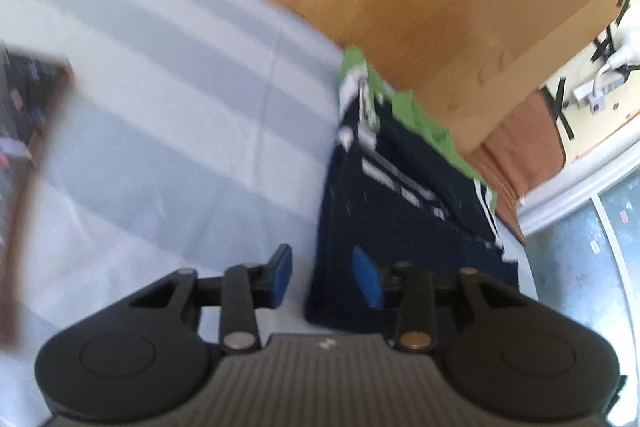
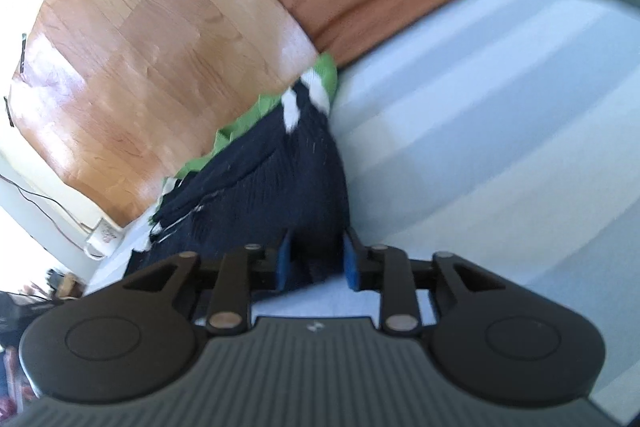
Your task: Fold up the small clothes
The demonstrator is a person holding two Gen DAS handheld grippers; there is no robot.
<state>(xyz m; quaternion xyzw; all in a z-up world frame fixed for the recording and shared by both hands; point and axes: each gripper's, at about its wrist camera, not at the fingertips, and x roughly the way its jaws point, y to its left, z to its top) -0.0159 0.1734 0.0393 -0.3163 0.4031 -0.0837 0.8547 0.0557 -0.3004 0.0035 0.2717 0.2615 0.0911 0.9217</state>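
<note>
Jaws of the left gripper [image 1: 326,277] are held part open, nothing pinched; the dark navy garment [image 1: 404,195] is seen from 12 to 2 o'clock, its near edge just beneath the pads. The right gripper [image 2: 316,263] is narrowed around a navy fold; whether it is pressed cannot be told. Green cloth [image 2: 240,125] is glimpsed beneath, at the striped pale-blue sheet [image 2: 480,147] edge, wooden floor [image 2: 140,67] beyond.
</note>
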